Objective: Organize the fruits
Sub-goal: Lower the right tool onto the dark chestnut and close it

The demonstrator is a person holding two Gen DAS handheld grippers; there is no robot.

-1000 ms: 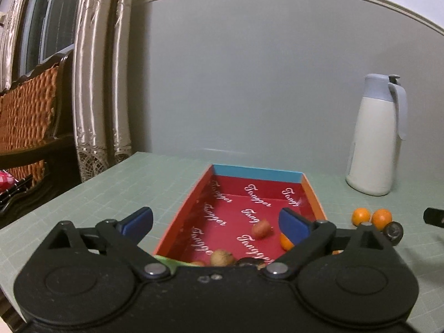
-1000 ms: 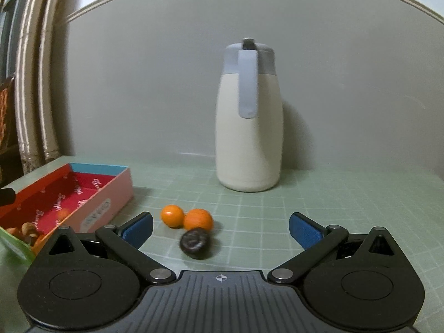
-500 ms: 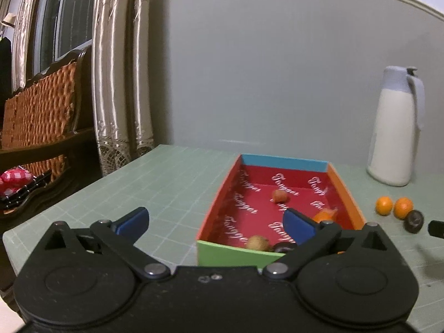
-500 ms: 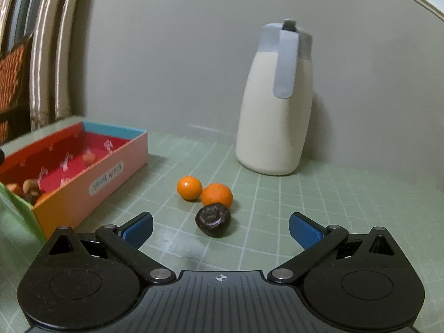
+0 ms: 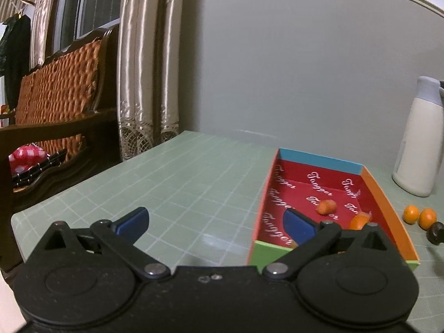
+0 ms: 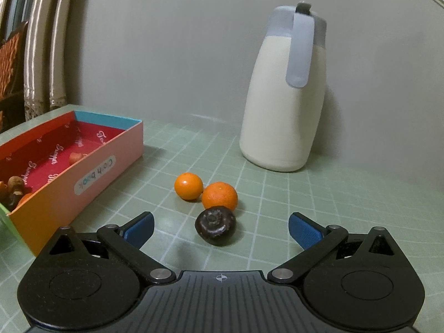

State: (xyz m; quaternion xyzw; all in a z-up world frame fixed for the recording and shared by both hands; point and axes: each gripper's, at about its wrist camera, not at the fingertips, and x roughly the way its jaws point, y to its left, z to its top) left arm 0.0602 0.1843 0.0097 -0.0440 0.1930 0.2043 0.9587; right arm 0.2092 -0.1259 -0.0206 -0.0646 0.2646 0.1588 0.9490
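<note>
The right tool (image 6: 220, 229) fills the bottom of its view with its blue pads spread wide and nothing between them; a dark round fruit (image 6: 215, 225) sits on the bench just ahead, in the gap between the pads but touching neither. Directly behind it, near the centre of the frame, two small oranges (image 6: 219, 196) lie side by side, the nearer one touching the dark fruit. At the left edge stands the open box (image 6: 94, 176) with a red printed lining, pink and orange outer walls and a blue far end; a few brown and orange fruits lie inside it toward the lower left. A cream jug (image 6: 285, 100) with a grey lid and handle stands upright in the upper right, close to the grey wall.

The left tool (image 5: 215, 223) is likewise spread wide and holds nothing. Its left pad hangs over bare bench (image 5: 180, 183), and its right pad overlaps the near left corner of the box in the picture; whether it touches the box I cannot tell. Inside the box, at right of centre, a small orange-red fruit (image 5: 327, 207) rests on the lining, with another orange piece nearer the tool. The bench is covered in a pale green gridded mat. In the left half of this view are shiny curtains (image 5: 144, 63), a window and a dark wooden seat with a woven back (image 5: 58, 88).
</note>
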